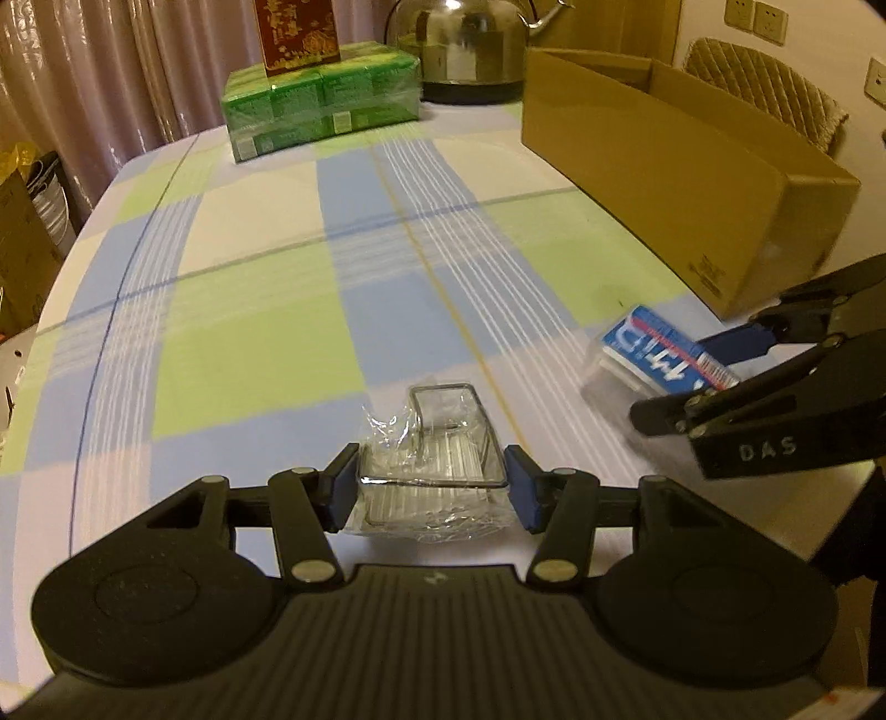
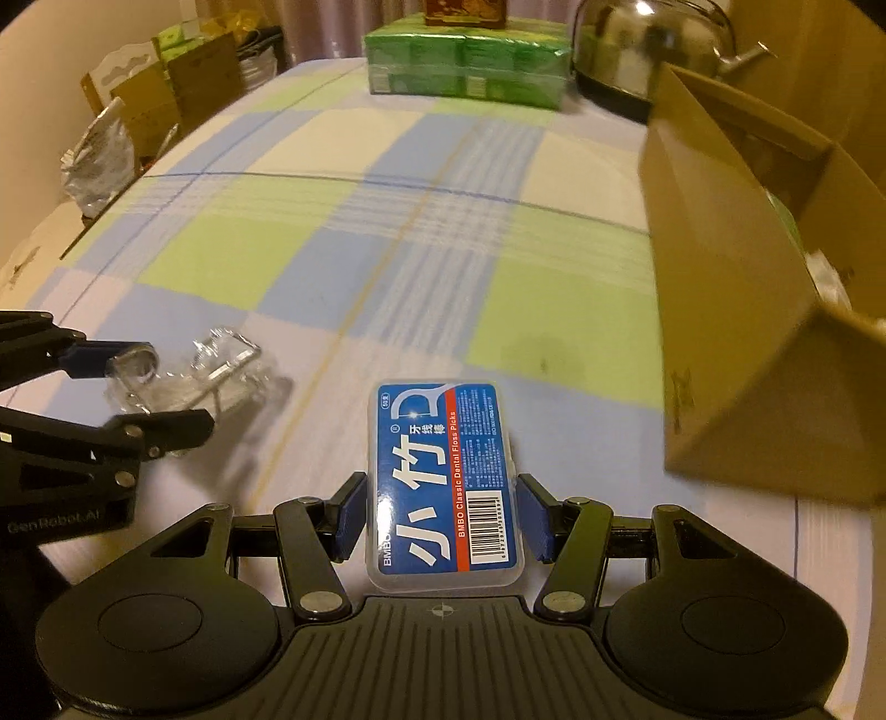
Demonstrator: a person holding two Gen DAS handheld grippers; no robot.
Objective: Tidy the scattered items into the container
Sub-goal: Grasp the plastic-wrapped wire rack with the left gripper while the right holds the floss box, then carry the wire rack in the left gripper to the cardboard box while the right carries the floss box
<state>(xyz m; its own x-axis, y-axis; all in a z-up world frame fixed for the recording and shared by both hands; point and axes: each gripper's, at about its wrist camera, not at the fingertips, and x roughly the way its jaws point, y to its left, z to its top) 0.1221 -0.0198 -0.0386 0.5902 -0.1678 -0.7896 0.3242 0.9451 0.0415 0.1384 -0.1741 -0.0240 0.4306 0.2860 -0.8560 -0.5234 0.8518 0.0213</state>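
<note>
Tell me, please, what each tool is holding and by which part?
The left tool grips the wrapped clear plastic box across its sides; the right tool grips the floss pick box across its long sides.

The counter [image 2: 343,232] wears a checked cloth in pale blue, light green and cream, crossed by thin white stripes, dark blue lines and one ochre line. The floss pick box [image 2: 446,487] has a blue label with white characters, a red band and a black-and-white barcode under clear plastic. The wrapped tray [image 1: 437,471] is colourless and transparent. The cardboard box [image 1: 681,183] is plain tan. The left gripper [image 1: 432,493] and right gripper [image 2: 443,515] are black with blue pads. The tissue packs [image 1: 321,105] are bright green, the carton [image 1: 296,33] on them red with gold patterning, the kettle [image 1: 459,44] mirrored silver.
</note>
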